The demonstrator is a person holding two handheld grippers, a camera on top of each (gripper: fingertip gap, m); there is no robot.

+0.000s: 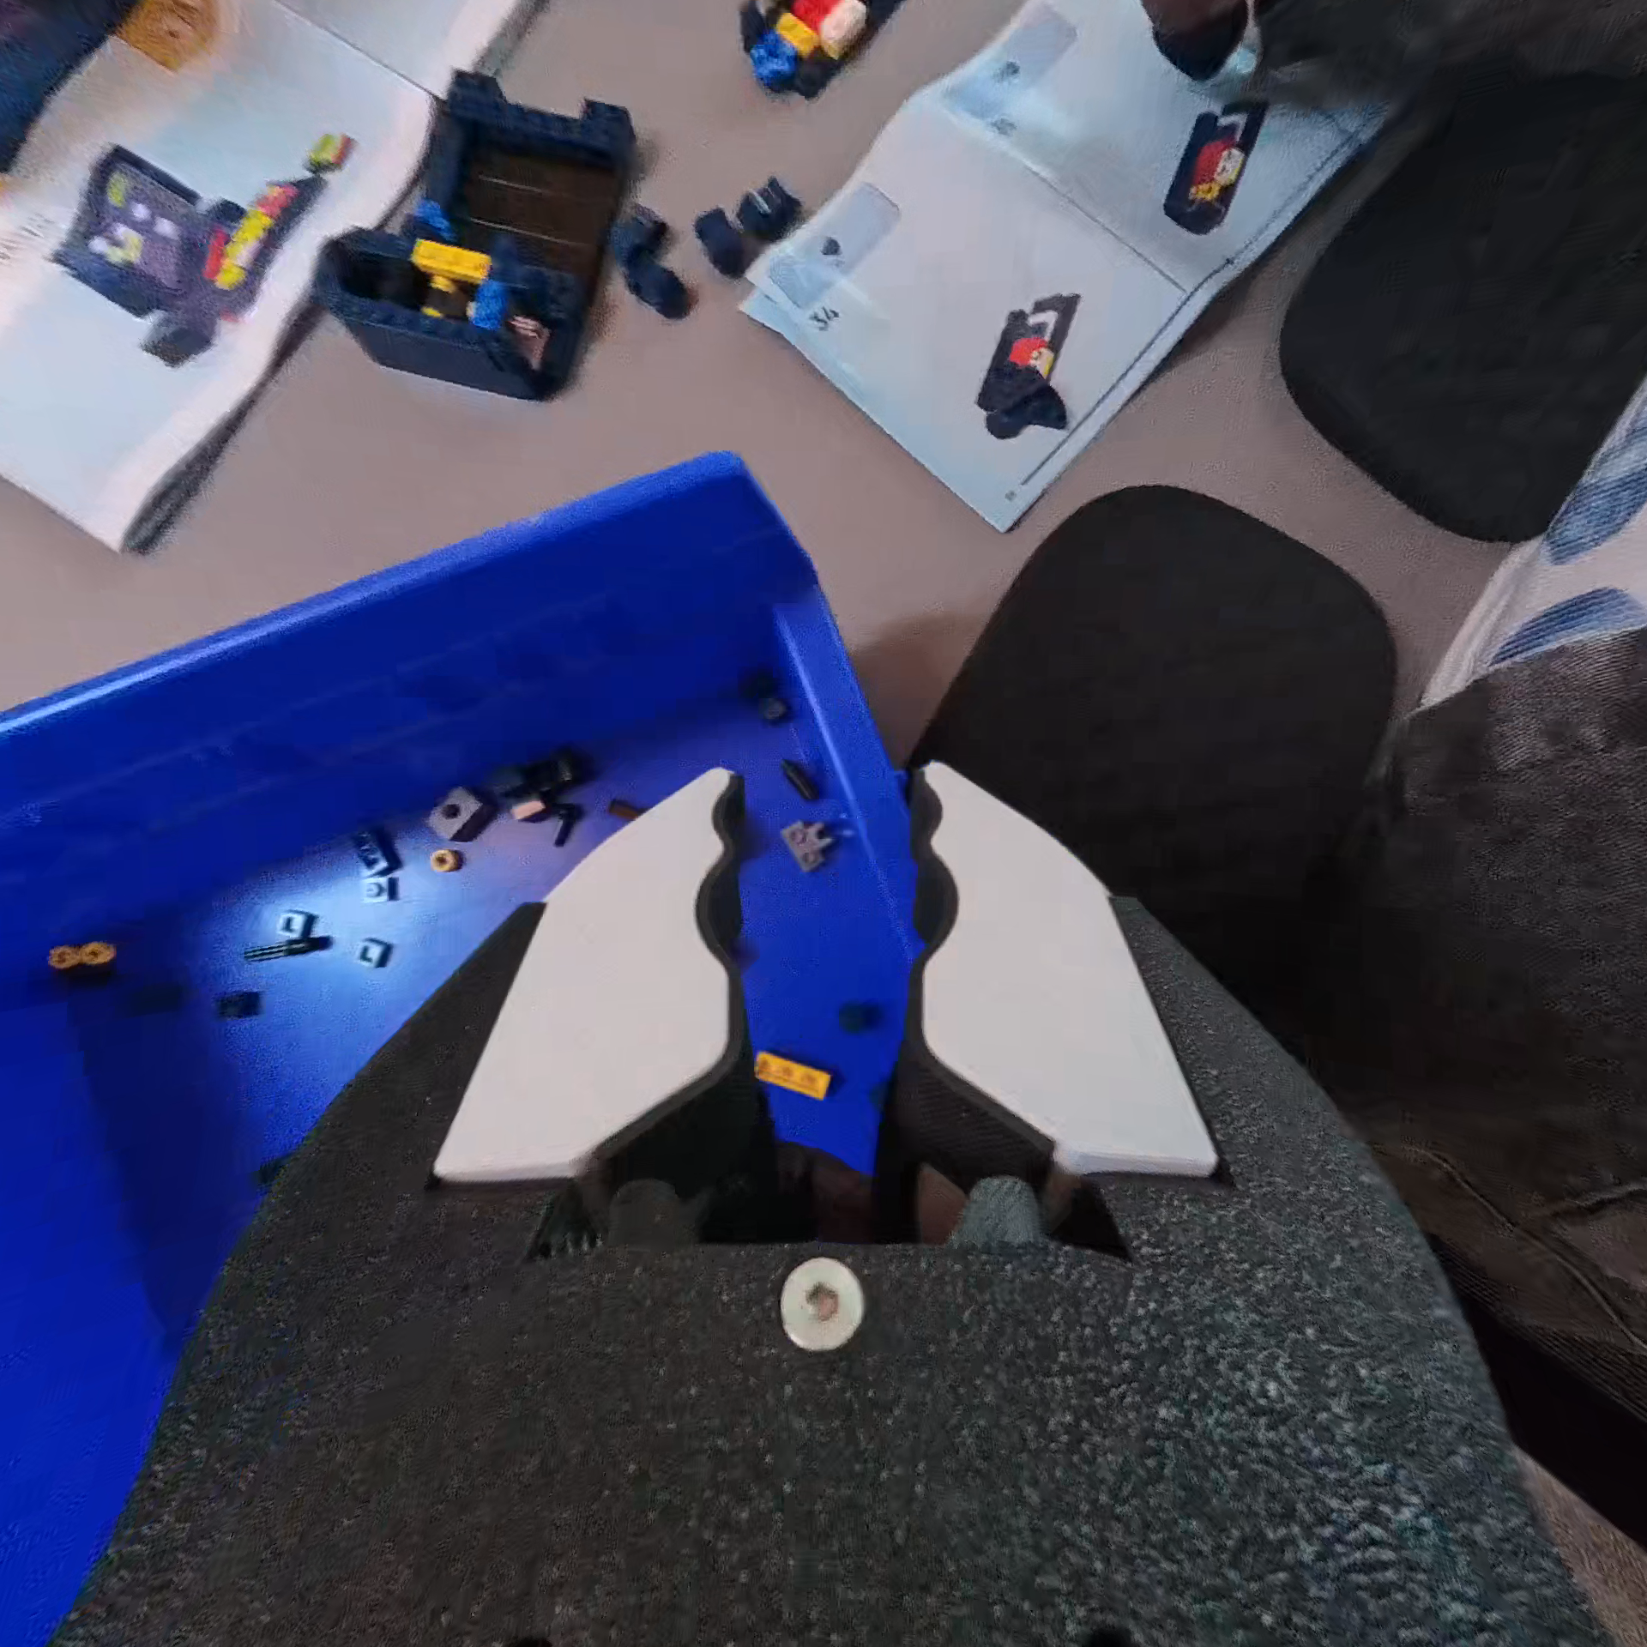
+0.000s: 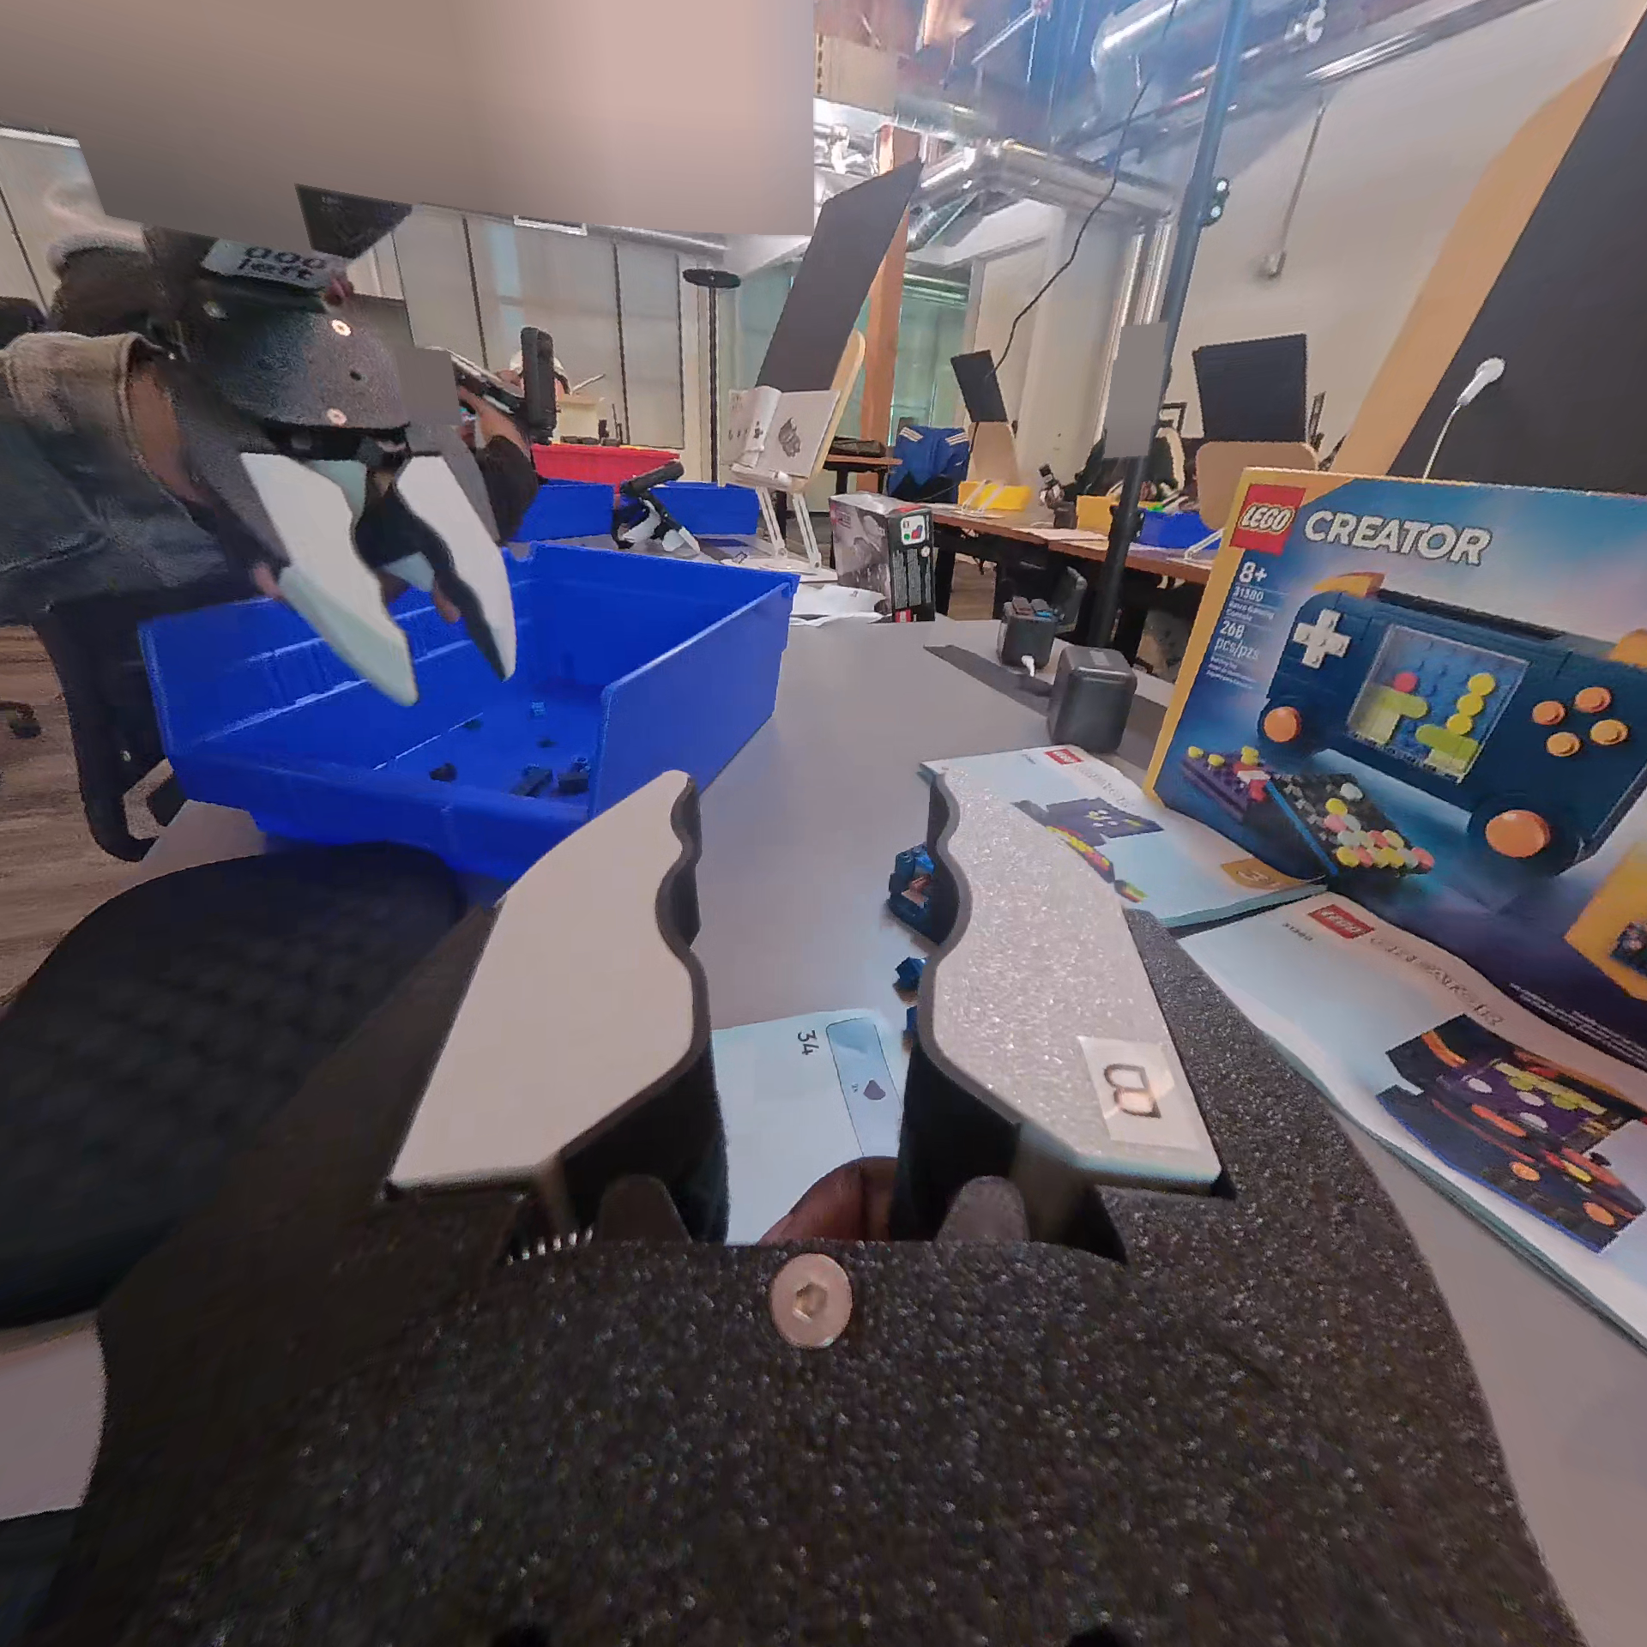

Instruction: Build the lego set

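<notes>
Left gripper [image 1: 824, 784] centre frame, above right end of blue bin [image 1: 535, 570], jaws apart, nothing gripped. Right gripper [image 2: 807, 793] jaws parted, empty, over grey table [image 2: 802, 713]; small blue brick assembly [image 2: 913, 882] just beyond fingertip.

Risk, judged: fingertip could catch bin wall and tip it.

Bin holds scattered small bricks: grey plate [image 1: 809, 845], yellow tile [image 1: 791, 1074], dark pins.

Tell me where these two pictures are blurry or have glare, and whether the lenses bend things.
Left wrist view: the brick model and booklets are motion-smeared; a bright glare patch lies on the blue bin floor. Right wrist view: mostly sharp, but the left gripper is smeared; wide-angle bending curves the table edge and room lines.
</notes>
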